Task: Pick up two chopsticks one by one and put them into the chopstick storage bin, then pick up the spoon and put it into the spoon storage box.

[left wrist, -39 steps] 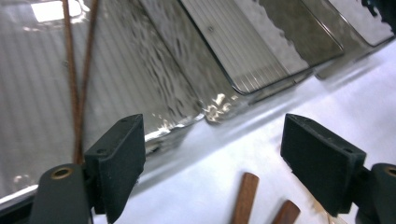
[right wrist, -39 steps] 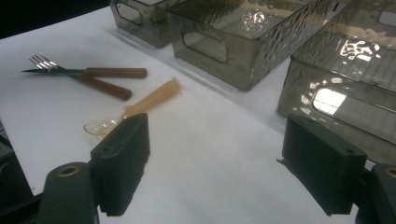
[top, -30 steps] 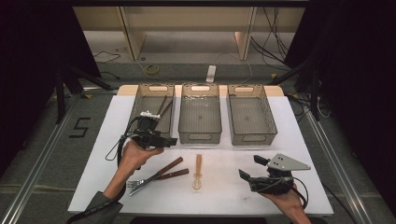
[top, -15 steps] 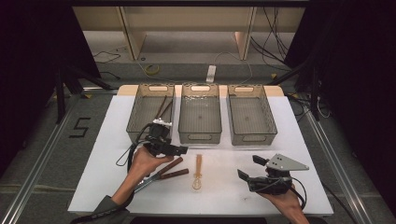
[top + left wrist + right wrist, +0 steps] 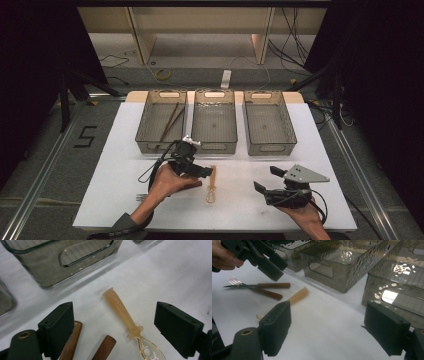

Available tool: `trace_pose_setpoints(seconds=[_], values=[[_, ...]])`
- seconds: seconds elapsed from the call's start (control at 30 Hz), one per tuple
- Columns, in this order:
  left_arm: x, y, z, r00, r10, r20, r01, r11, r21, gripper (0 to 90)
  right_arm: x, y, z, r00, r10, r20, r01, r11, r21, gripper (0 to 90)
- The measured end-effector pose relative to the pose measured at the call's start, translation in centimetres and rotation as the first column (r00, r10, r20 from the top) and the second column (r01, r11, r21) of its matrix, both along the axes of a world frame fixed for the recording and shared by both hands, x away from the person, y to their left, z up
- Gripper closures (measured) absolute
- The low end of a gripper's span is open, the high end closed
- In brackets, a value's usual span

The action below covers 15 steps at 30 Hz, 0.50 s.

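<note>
An amber translucent spoon (image 5: 211,185) lies on the white table, handle toward the bins. My left gripper (image 5: 202,172) hovers just left of it, open; in the left gripper view the spoon (image 5: 124,314) lies between the spread jaws of my left gripper (image 5: 117,317), untouched. Two wooden cutlery handles (image 5: 72,341) show by the left jaw. My right gripper (image 5: 265,179) rests open at the front right, empty (image 5: 339,322). From there I see the spoon (image 5: 297,296), a wooden-handled fork and knife (image 5: 259,288), and the left gripper (image 5: 265,261) above them.
Three smoky plastic bins stand in a row at the back: the left bin (image 5: 145,131) holds dark chopsticks (image 5: 170,121), the middle bin (image 5: 215,145) and right bin (image 5: 267,147) look empty. Fork tines (image 5: 141,196) poke out beside the left forearm.
My left gripper has moved from beside the left bin toward the front and right, and now hangs over the cutlery next to the spoon. The right gripper has stayed put.
</note>
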<state>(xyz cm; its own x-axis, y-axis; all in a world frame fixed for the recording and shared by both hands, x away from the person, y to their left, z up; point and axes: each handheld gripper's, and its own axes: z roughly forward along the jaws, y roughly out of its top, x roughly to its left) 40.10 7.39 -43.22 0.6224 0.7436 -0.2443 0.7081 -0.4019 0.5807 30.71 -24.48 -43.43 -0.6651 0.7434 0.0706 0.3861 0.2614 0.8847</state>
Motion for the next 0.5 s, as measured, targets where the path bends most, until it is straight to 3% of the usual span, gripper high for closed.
trace_pose_setpoints(seconds=[0.5], values=[[-0.2,-2.4,-1.2,0.9990,-0.042,-0.015,0.043,0.9979,0.049,15.8,-0.1,0.0,0.0,1.0000,0.005,0.002,-0.005,0.9999,-0.011,22.7]])
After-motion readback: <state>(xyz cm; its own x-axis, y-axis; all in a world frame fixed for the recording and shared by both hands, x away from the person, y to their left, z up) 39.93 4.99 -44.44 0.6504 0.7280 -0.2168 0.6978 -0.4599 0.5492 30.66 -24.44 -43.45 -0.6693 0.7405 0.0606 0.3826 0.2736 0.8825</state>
